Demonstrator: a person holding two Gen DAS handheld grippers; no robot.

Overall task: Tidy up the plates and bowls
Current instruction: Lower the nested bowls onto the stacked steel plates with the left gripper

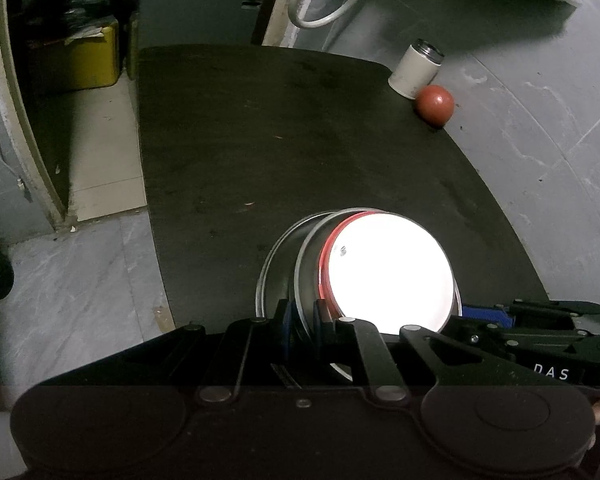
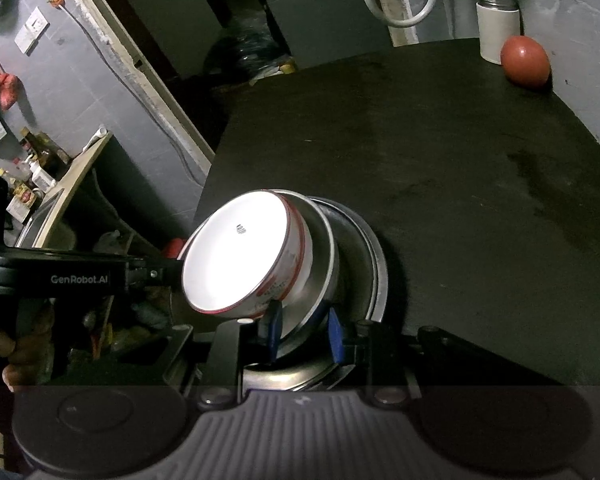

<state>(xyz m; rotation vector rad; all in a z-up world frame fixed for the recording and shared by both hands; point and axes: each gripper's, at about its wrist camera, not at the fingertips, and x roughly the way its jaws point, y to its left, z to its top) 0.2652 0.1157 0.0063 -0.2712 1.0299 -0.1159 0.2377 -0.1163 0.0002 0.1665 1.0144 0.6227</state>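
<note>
Left wrist view shows a small stack of dishes near the front edge of the dark table [image 1: 260,140] — a white bowl [image 1: 388,272] with a red rim sits inside a shiny metal bowl [image 1: 306,280], and that one sits in a wider metal dish [image 1: 270,268]. The whole stack leans, tipped up on its side. The left gripper [image 1: 304,320] has its blue pads squeezed almost together on the thin rim of the metal bowl. In the right wrist view, the right gripper [image 2: 306,330] pinches too, with one pad at the white bowl's wall and the other outside the metal bowl's rim, so it seems to hold both walls at once. Metal bowls are light and stiff, but smooth and slippery, so they could slide out of a thin pinch. The white bowl looks like enamel or china; it may chip or crack if it drops, and it could slip loose inside the metal one. The rim is the best place to hold — one pad inside, one outside, low and steady. Far off, at the back right corner, stand a white cup [image 1: 414,70] and a red ball [image 1: 435,105], well apart from the stack.
</note>
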